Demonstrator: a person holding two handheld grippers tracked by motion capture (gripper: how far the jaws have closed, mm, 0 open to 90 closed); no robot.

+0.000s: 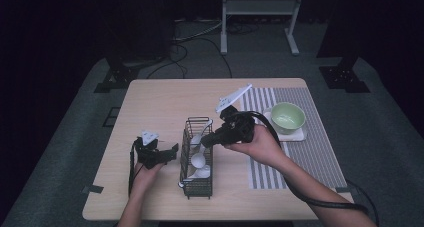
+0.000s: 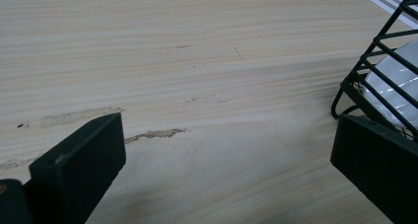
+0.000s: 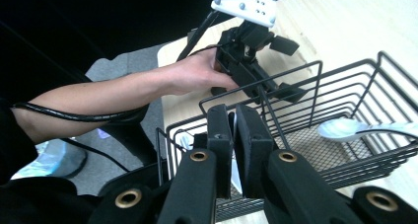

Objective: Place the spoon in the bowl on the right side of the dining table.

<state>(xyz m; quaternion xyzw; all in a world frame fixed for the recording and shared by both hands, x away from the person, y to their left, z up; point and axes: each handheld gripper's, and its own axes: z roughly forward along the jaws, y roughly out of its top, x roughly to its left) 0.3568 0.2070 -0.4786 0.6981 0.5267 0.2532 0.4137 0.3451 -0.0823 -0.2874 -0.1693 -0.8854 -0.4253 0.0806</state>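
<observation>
A black wire basket [image 1: 197,187] stands in the middle of the wooden table [image 1: 160,102] with white spoons [image 1: 198,160] lying in it. My right gripper [image 1: 204,143] reaches into the basket from the right. In the right gripper view its jaws [image 3: 235,116] are shut on a thin white spoon handle [image 3: 237,177], and another white spoon [image 3: 345,129] lies on the basket's mesh floor. My left gripper [image 1: 171,154] rests just left of the basket, open and holding nothing. In the left gripper view its jaws [image 2: 226,150] stand wide apart over bare wood, with the basket's corner [image 2: 365,71] at the right.
A light green bowl [image 1: 287,117] sits on a white square plate [image 1: 299,135] on a striped placemat [image 1: 320,152] at the table's right. A white metal stand [image 1: 260,9] and dark stands with cables occupy the floor beyond the far edge.
</observation>
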